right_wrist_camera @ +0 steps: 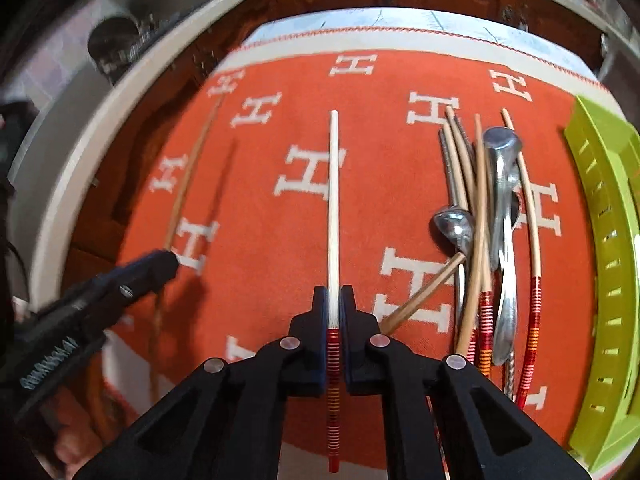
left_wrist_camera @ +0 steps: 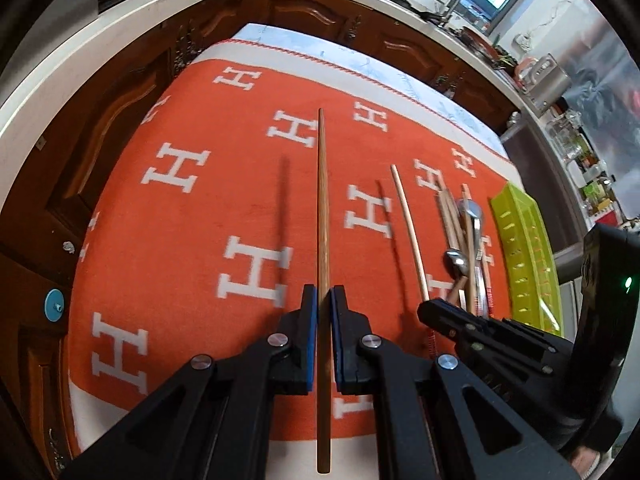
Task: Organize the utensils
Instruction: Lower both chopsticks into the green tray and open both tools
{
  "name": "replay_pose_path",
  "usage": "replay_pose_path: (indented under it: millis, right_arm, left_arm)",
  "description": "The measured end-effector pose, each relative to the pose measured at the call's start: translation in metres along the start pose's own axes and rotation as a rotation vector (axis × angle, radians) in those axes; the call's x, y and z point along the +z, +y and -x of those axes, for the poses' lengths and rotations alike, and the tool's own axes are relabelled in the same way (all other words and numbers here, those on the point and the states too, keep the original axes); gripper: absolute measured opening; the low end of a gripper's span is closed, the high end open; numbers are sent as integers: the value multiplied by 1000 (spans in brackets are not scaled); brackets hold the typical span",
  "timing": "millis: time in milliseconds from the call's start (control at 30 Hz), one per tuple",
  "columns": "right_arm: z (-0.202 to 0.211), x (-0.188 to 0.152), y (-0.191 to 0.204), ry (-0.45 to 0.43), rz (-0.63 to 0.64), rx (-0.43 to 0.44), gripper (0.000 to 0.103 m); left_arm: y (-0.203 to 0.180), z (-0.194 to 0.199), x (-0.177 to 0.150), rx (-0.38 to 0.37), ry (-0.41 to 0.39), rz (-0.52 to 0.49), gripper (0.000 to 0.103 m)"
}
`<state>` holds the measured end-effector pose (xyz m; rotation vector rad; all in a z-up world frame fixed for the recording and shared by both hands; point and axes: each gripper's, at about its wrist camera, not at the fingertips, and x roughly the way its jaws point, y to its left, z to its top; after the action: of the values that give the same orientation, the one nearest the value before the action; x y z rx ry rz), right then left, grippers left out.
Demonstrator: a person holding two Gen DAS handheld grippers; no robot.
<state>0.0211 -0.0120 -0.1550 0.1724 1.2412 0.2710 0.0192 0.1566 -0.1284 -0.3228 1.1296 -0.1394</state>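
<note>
two fisheye views, each from a camera mounted on a hand-held gripper, looking forward and steeply down along its two black fingers, which fill the bottom centre of the frame. the left wrist view sits close above an orange cloth (left_wrist_camera: 248,208) with white h letters, wooden cabinets curving across the top. the right wrist view hangs equally close over the same cloth (right_wrist_camera: 260,240). both share the pile of utensils (left_wrist_camera: 466,248) (right_wrist_camera: 488,232) and the green tray (left_wrist_camera: 528,256) (right_wrist_camera: 604,240) at the right of frame. each camera catches the other gripper at a lower edge.
</note>
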Motion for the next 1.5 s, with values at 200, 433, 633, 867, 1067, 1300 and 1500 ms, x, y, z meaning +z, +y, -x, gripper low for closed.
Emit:
replay_pose_path:
  millis: [200, 433, 633, 867, 1067, 1300, 1500]
  right_arm:
    - [52, 4, -36, -73, -97, 70, 5]
    - [115, -6, -109, -149, -213, 46, 5]
    - [160, -11, -188, -199, -307, 19, 5]
    - [174, -20, -257, -187, -340, -34, 5]
    - [148, -11, -288, -137, -332, -36, 5]
    - [114, -5, -301, -84, -302, -55, 7]
    - [102, 5, -292, -88, -308, -53, 7]
  left_arm:
    - [-40, 10, 4, -79, 13, -57, 4]
    - [-127, 9, 12, -164, 45, -182, 4]
    - [-220, -7, 17, -229, 86, -297, 4]
    - [-286, -51, 12, -259, 181, -309, 4]
    - [-299, -86, 4, -251, 246, -267, 4]
    - [-298, -104, 0, -209, 274, -273, 23]
    - [-288, -91, 2, -179, 239, -301, 27]
